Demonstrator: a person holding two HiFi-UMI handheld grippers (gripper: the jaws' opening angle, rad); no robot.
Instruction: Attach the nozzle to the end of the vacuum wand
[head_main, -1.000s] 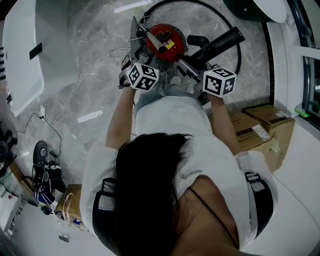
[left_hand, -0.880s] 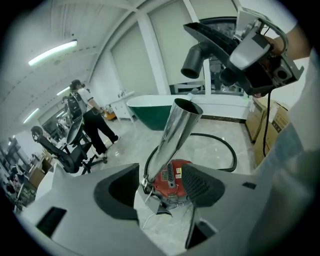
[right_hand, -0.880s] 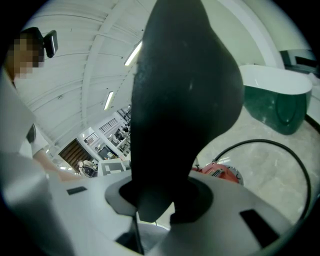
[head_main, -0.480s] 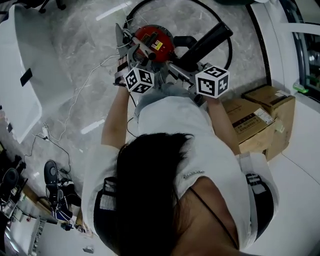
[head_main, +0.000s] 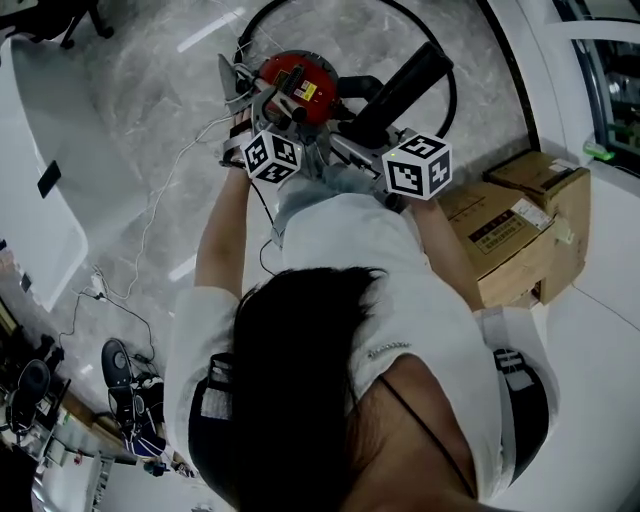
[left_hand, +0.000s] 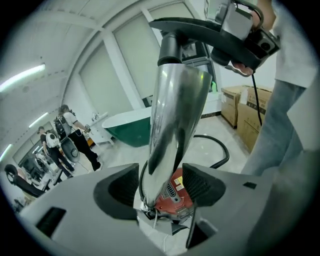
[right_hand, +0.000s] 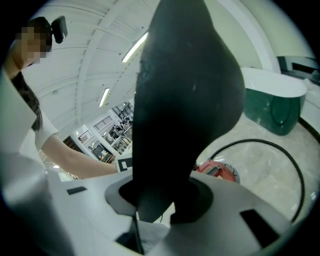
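Marble floor (head_main: 150, 120) below. Left gripper (left_hand: 161, 186) wide, chrome wand (left_hand: 175, 110) loose between pads, running up and away. Right gripper (right_hand: 165, 200) clamps black nozzle (right_hand: 185, 100) at wand's far end, seemingly seated.

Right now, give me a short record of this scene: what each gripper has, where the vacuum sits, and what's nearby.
left gripper: jaws apart, metal wand standing between them, not clamped
right gripper: shut on the black nozzle
joint: nozzle meets the wand's upper end; whether it is fully seated cannot be told
vacuum body: red, on the floor beyond both grippers
black hose: looped round the vacuum body
nearby: cardboard boxes on the person's right
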